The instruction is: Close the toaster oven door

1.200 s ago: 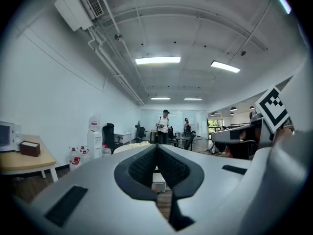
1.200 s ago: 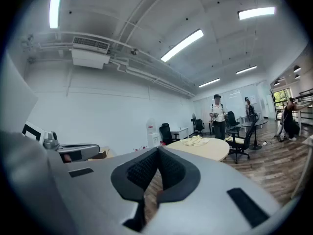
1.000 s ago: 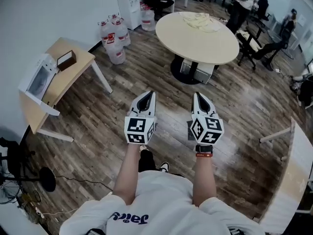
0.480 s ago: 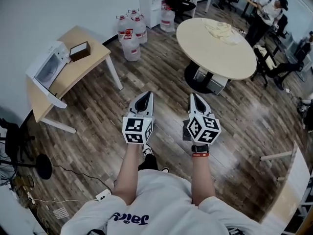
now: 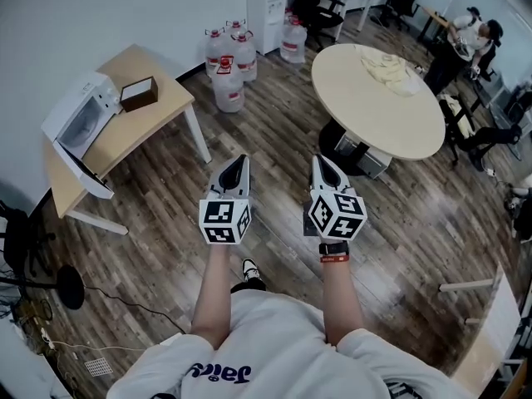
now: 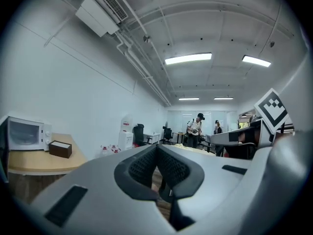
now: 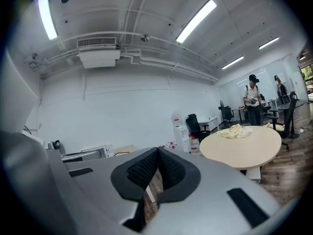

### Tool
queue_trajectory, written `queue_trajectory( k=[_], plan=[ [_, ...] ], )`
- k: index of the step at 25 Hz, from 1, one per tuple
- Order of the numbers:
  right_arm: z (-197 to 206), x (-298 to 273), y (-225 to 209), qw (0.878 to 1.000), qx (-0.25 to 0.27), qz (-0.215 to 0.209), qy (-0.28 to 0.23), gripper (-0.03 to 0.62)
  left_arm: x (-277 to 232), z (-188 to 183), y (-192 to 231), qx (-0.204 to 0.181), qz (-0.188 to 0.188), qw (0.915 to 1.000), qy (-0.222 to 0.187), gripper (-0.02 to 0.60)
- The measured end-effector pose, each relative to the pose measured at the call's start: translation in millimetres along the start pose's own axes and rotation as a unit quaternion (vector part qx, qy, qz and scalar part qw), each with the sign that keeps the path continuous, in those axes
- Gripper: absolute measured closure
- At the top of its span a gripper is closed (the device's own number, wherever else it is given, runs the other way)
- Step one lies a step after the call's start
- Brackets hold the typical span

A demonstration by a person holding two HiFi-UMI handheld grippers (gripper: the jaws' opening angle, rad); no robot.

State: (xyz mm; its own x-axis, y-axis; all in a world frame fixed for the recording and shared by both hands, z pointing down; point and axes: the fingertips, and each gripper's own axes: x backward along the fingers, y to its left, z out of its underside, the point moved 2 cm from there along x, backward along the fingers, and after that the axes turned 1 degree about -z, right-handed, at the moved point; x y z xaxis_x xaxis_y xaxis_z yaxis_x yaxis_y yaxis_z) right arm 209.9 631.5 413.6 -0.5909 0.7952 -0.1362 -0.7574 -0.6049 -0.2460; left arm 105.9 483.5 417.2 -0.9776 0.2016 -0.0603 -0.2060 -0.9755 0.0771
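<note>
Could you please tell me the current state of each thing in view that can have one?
toaster oven door: open, swung down.
left gripper: shut, empty.
right gripper: shut, empty.
water bottles: upright.
cloth: crumpled on the round table.

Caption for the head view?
Left gripper and right gripper, both shut, far from the open toaster oven on the desk.
</note>
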Motion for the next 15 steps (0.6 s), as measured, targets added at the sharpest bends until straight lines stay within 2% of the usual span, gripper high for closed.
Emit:
queue_trajectory(
  k=[7,15],
  plan=[
    [-2.9,-78.1,51.5,0.999,0.013,-0.047,0.012,0.579,-23.3,-10.2,71.7,-0.002,-0.024,0.9997,0.004,0.565],
    [3.0,-145.9,117.9,0.995,0.014,-0.096,0.02,0.579,-23.2,-15.2,151.2,0.0,-0.057,0.9984,0.002,0.565]
  ],
)
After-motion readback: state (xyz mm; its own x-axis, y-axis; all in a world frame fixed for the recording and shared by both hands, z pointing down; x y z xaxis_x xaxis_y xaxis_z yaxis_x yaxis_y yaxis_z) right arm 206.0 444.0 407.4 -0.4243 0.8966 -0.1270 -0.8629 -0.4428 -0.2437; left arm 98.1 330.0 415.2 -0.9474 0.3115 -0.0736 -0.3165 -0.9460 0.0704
